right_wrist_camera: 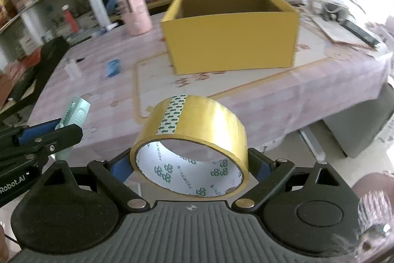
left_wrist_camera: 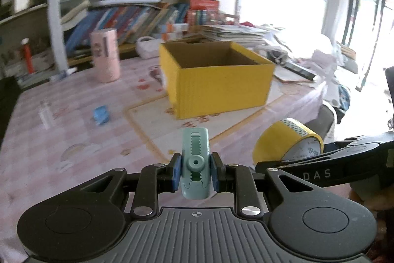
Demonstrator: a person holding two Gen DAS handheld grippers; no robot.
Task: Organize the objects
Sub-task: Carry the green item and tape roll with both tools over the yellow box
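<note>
We hold left gripper [left_wrist_camera: 195, 173] clamped on mint-green utility knife [left_wrist_camera: 195, 164]; right gripper [right_wrist_camera: 189, 168] spread wide around yellow tape roll [right_wrist_camera: 190, 144], pads pressing its sides — both held above pink tablecloth [left_wrist_camera: 73, 115], near open yellow box [left_wrist_camera: 216, 80] ahead.

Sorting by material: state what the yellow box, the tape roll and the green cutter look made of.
Yellow box: likely corrugated cardboard, matte; fine ribs outside, brown inside.
Tape roll: glossy yellowish plastic film wound on a printed, probably paper core.
Green cutter: apparently moulded plastic, satin pale green, with a toothed slider track.
</note>
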